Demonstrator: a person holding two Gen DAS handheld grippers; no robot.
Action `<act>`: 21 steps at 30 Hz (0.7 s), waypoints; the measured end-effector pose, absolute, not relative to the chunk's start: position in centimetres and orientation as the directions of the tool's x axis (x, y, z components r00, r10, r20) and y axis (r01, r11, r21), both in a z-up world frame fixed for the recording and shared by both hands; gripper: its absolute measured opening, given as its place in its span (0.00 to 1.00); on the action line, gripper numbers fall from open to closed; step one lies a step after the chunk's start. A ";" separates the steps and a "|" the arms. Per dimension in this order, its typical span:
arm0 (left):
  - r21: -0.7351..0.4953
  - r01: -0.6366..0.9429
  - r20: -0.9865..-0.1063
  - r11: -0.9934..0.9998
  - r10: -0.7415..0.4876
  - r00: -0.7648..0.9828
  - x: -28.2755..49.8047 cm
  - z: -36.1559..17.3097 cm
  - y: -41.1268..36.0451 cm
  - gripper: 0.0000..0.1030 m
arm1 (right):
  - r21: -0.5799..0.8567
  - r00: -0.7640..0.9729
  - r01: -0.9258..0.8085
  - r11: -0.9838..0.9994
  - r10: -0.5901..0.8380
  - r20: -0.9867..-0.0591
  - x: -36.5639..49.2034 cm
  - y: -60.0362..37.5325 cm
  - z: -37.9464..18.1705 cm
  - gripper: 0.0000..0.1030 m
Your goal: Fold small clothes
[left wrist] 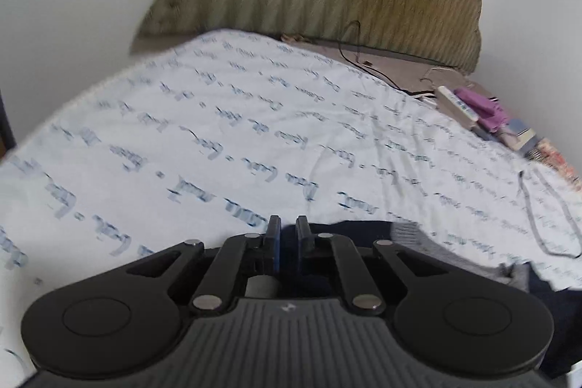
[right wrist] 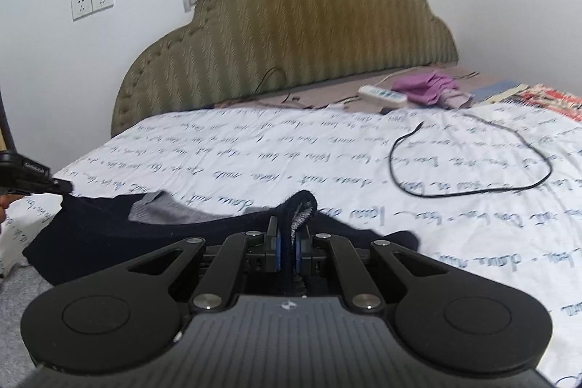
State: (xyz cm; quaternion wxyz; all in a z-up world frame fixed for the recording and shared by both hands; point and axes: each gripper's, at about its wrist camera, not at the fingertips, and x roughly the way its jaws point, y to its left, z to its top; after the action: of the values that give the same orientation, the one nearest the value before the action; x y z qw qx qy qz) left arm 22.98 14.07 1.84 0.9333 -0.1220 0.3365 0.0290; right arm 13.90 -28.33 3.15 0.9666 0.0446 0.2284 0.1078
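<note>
Right wrist view: right gripper (right wrist: pixel 287 242) pinches a bunched edge of the dark navy garment (right wrist: pixel 109 235), which lies on the bed (right wrist: pixel 254 151). Left gripper (left wrist: pixel 287 239) is narrowed on the same garment's far edge; grip unclear. Fabric looks soft, light, limp; hold hems or corners. Beyond the garment lies a black cable (right wrist: pixel 473 162).

Bed (right wrist: pixel 254 148) under a white script-printed sheet, dark navy garment (right wrist: pixel 109 228) at its near edge, black cable (right wrist: pixel 469 170) looped toward the right side, power strip (right wrist: pixel 382 95) and purple cloth (right wrist: pixel 429 88) near the head edge
</note>
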 end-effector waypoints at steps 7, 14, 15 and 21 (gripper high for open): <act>-0.156 -0.104 -0.624 0.982 -0.016 0.781 22.0 2.3 13.9 0.09 | 0.066 0.890 -0.185 0.980 0.196 -0.411 13.6 -28.5 3.9 0.09; -0.073 -0.043 -0.686 0.996 -0.019 0.727 23.6 0.1 12.0 0.09 | 0.140 0.859 -0.049 0.989 0.113 -0.499 14.9 -30.6 1.3 0.10; -0.048 -0.055 -0.689 0.997 0.007 0.725 24.0 -0.2 11.7 0.09 | 0.161 0.849 -0.048 0.986 0.125 -0.514 15.1 -30.9 0.9 0.10; 0.000 -0.144 -0.685 0.990 0.104 0.721 24.1 -0.2 12.1 0.09 | 0.208 0.811 -0.058 0.976 0.168 -0.560 15.0 -31.2 -1.2 0.10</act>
State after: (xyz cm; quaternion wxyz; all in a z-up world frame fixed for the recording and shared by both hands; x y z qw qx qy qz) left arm 24.13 12.11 -0.24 0.9273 -0.0267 0.3673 0.0669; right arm 14.97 -31.23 -1.20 0.9472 0.0909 0.3015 0.0598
